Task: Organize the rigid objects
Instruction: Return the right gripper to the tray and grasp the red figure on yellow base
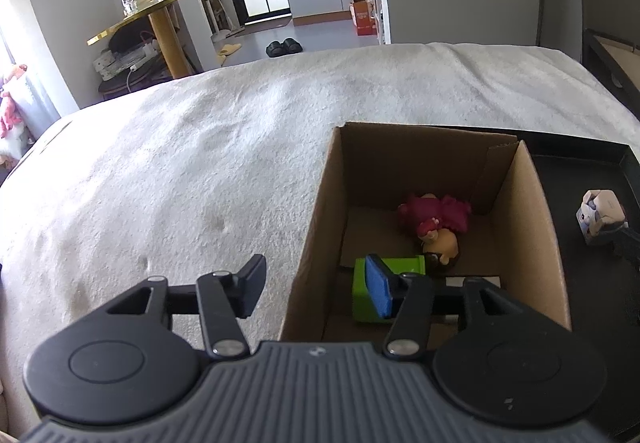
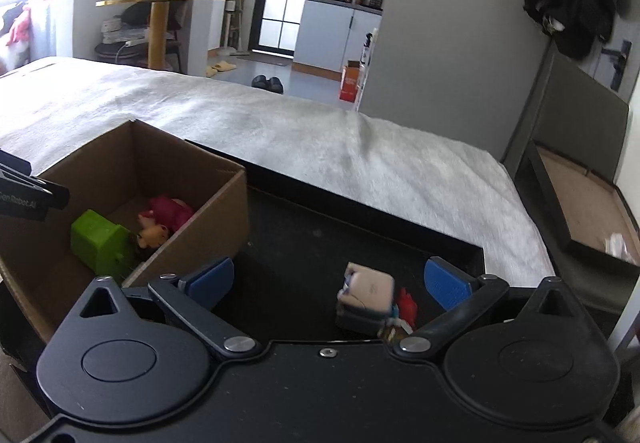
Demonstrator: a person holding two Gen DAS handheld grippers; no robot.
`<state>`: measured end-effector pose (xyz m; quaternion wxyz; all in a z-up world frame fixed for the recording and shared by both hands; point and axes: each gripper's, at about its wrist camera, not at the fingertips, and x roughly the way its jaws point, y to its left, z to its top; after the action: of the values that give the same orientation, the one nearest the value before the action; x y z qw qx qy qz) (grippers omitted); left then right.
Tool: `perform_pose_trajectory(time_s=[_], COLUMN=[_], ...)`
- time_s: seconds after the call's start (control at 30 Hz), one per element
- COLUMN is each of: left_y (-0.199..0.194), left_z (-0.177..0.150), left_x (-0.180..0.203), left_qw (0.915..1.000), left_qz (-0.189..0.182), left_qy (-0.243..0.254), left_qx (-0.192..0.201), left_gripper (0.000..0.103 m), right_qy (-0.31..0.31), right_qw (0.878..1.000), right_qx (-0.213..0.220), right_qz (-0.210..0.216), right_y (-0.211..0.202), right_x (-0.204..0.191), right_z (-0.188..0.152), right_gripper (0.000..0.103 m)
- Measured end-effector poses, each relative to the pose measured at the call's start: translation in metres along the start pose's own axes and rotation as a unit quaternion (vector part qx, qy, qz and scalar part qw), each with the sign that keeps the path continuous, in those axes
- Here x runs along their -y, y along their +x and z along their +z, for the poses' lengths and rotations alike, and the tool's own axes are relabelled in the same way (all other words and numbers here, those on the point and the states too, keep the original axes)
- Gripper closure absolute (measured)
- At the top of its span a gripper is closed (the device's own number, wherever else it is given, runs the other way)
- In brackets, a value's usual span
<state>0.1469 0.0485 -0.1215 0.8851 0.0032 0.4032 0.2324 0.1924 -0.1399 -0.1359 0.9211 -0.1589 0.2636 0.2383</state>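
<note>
Our right tongs (image 2: 338, 285) gape around the pale block figure (image 2: 366, 297) (lower centre); left tongs (image 1: 316, 289) hang open, farther off.

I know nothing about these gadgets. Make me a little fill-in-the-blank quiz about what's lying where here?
1. The green block lies inside the ____ box.
2. The small pale cube toy sits on the ____ tray.
3. The pink doll lies ____ the box.
4. The right gripper has its jaws ____.

Missing words: cardboard; black; inside; open
</note>
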Motion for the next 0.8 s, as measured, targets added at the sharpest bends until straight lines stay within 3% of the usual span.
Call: perform_pose_trajectory(time_s=[0.2, 0.37, 0.43, 0.5, 0.57, 0.8], left_y=[-0.004, 0.0, 0.002, 0.002, 0.002, 0.007], left_z=[0.003, 0.007, 0.008, 0.008, 0.009, 0.01], left_x=[0.005, 0.011, 0.013, 0.016, 0.019, 0.026], left_qw=[0.9998, 1.0, 0.9999, 0.9999, 0.9999, 0.9997], left_qz=[0.009, -0.002, -0.007, -0.001, 0.007, 0.018], left_qy=[0.003, 0.004, 0.003, 0.009, 0.01, 0.012], left_qx=[0.016, -0.001, -0.01, -0.009, -0.006, -0.014], left_gripper=[0.05, 0.05, 0.045, 0.03, 0.023, 0.015], right_qy=[0.032, 0.06, 0.072, 0.085, 0.097, 0.123], right_qw=[0.999, 0.997, 0.996, 0.995, 0.994, 0.99], right_qx=[-0.026, -0.043, -0.047, -0.048, -0.051, -0.068], right_qz=[-0.002, -0.004, -0.003, -0.001, -0.001, -0.014], right_y=[0.007, 0.014, 0.017, 0.02, 0.023, 0.039], right_x=[0.017, 0.03, 0.036, 0.042, 0.047, 0.063], right_z=[-0.012, -0.021, -0.023, -0.027, -0.03, -0.036], right_gripper=[0.0, 0.0, 0.0, 0.0, 0.0, 0.008])
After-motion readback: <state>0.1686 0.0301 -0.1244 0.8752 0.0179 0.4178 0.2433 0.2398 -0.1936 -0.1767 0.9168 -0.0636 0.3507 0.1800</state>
